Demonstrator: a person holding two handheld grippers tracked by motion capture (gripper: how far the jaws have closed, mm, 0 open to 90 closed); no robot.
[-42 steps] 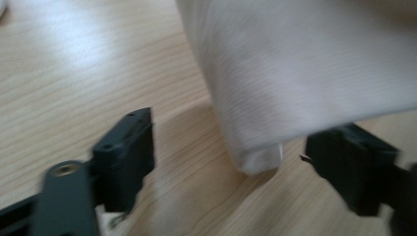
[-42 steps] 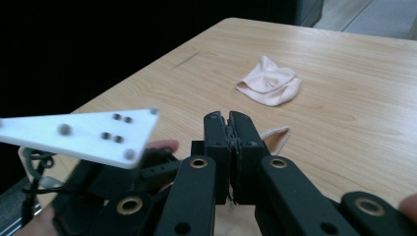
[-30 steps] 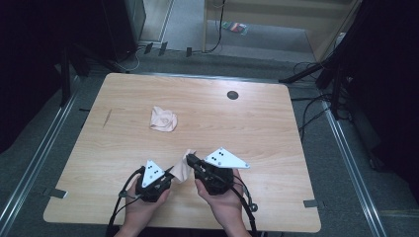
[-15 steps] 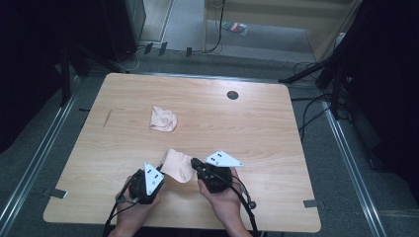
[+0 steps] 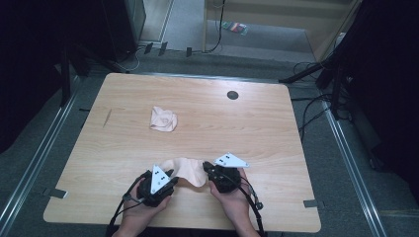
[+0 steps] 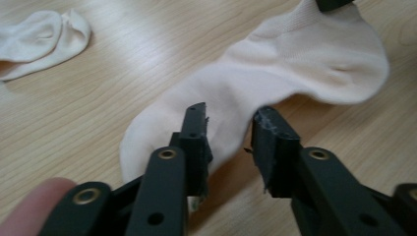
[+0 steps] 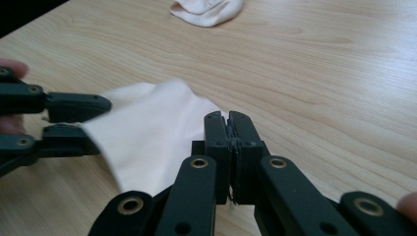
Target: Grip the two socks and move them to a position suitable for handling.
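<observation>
A pale cream sock [image 5: 187, 170] lies stretched flat on the wooden table near its front edge, between my two grippers. My left gripper [image 6: 231, 123] has just been opening its jaws. They stand apart around one end of the sock [image 6: 295, 64] without pressing it. My right gripper [image 7: 227, 123] is shut on the sock's [image 7: 147, 132] other end, low over the table. From above, the left gripper [image 5: 168, 177] and the right gripper [image 5: 207, 170] face each other across the sock. A second, crumpled sock [image 5: 163, 119] rests farther back, left of centre.
The table [image 5: 276, 133] has a dark round hole [image 5: 232, 95] near its far edge and a thin mark [image 5: 107, 117] at the left. Cables trail off the front edge from both grippers. Dark equipment and cords stand on the floor beyond the table.
The sock, held bunched between both grippers before, has come down and now lies spread on the table. The right gripper sank with it. The left gripper's jaws have parted.
</observation>
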